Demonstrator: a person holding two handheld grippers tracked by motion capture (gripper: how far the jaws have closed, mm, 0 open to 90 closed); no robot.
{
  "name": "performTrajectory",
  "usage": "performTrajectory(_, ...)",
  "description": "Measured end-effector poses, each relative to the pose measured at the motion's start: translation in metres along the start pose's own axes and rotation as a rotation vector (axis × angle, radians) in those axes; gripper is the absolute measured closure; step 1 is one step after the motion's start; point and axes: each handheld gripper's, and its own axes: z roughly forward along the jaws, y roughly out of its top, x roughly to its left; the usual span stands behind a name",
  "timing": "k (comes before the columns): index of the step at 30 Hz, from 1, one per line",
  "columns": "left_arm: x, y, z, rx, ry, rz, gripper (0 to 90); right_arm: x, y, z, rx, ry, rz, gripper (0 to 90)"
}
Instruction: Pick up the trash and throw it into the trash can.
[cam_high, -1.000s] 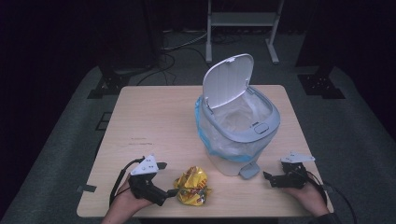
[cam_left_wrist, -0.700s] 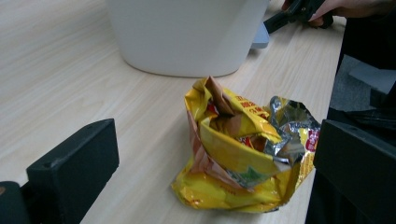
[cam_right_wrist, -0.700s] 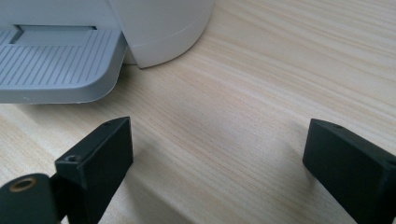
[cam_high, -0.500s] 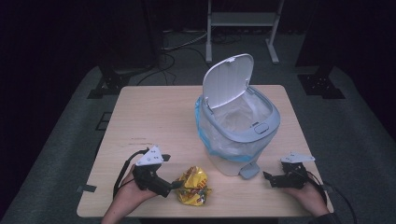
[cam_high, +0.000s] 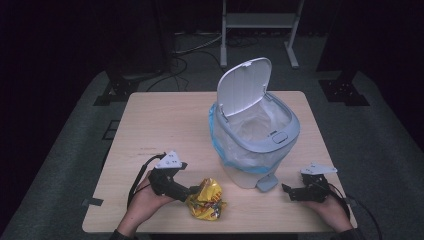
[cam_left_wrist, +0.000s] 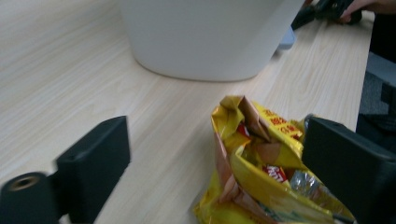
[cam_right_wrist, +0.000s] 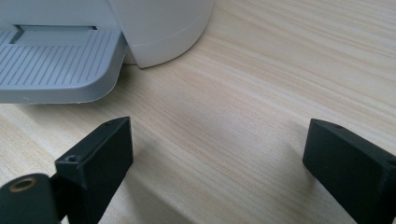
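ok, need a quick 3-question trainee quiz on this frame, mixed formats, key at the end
1. True or false: the bin's lid is shut.
2. Multiple choice: how does the left tool stand to the yellow snack wrapper?
A. open, with the wrapper between its jaws
B. clamped shut on the wrapper
C. lifting the wrapper over the bin
3. Fill in: the right tool is open above bare table, and the grey part close ahead of it at the bin's base is the foot ____.

Key
1. False. The lid stands up, and the liner bag inside shows.
2. A. The wrapper lies on the table near one jaw.
3. pedal
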Motion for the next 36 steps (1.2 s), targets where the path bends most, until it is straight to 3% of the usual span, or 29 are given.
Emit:
performTrajectory(19,-0.002,-0.013,0.006,0.144,-0.047,0.005,26.2,0.0,0.0,0.0,0.001,0.006,-0.005,7.4)
performTrajectory(27,-0.002,-0.014,0.006,0.148,-0.083,0.011,37.9,0.001,0.0,0.0,0.001,0.007,-0.005,7.4)
performTrajectory(36,-0.001,-0.013,0.004,0.138,-0.074,0.027,55.6,0.001,0.0,0.0,0.001,0.007,-0.005,7.3)
